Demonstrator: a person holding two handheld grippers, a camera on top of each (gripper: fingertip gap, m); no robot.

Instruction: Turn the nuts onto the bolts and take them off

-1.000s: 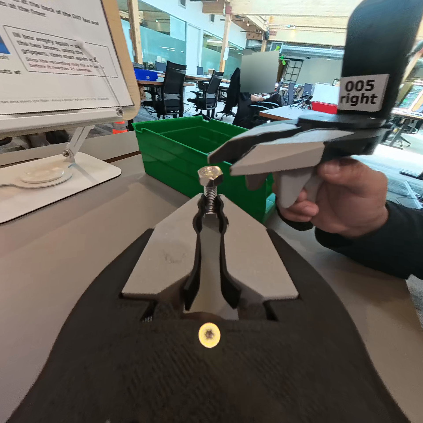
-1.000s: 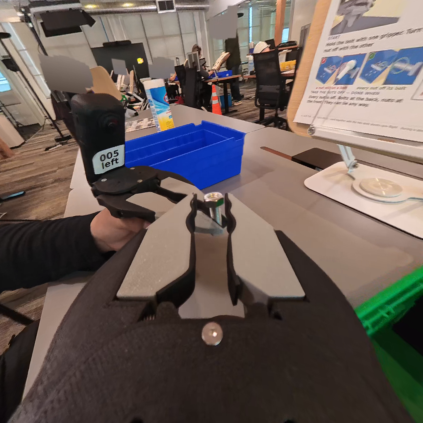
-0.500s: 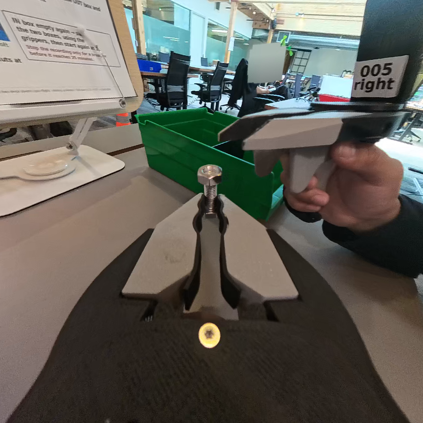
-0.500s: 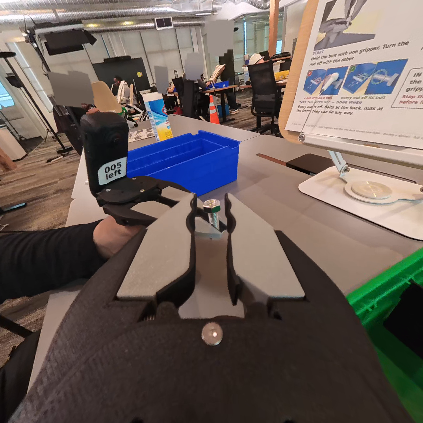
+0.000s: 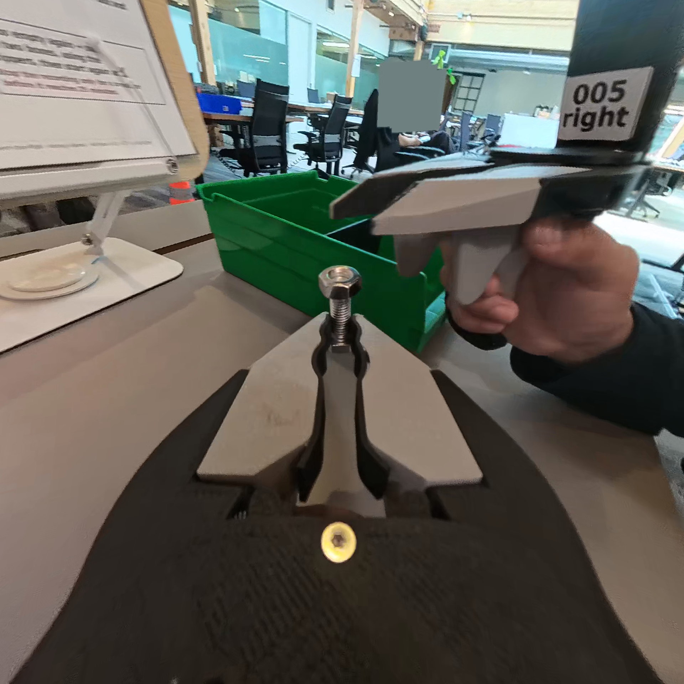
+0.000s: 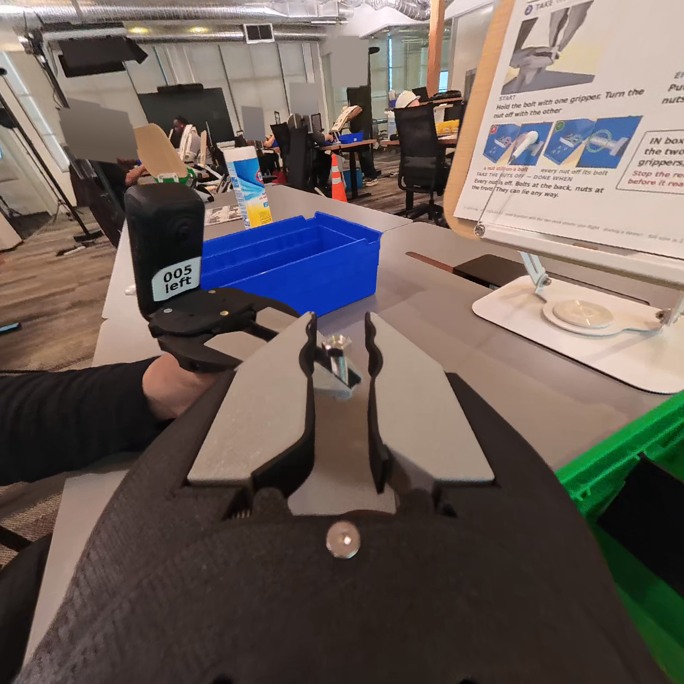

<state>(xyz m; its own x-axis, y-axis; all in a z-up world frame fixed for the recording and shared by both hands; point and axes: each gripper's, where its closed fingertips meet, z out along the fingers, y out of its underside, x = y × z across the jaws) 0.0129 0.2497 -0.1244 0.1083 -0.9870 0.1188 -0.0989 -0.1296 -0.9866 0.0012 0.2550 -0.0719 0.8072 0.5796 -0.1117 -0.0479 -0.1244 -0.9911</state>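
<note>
My left gripper [image 5: 340,327] is shut on a steel bolt [image 5: 338,325] low on its thread and holds it upright over the grey table. A hex nut [image 5: 339,283] sits at the bolt's top end. My right gripper [image 6: 338,322] is open and empty. In the left wrist view the right gripper [image 5: 353,218] hovers level, just above and right of the nut, not touching it. In the right wrist view the nut [image 6: 336,342] shows between and below my open fingers, with the left gripper [image 6: 342,383] under it.
A green bin [image 5: 296,237] stands behind the bolt, and its edge shows in the right wrist view [image 6: 607,477]. A blue bin [image 6: 296,266] stands on the far left side. An instruction sheet on a white stand [image 6: 577,325] is at the table's back. The tips of one gripper are about 5 cm away from the tips of the other.
My right gripper has lifted off the nut and opened wider. It now hovers above the nut. The left gripper has kept the bolt still.
</note>
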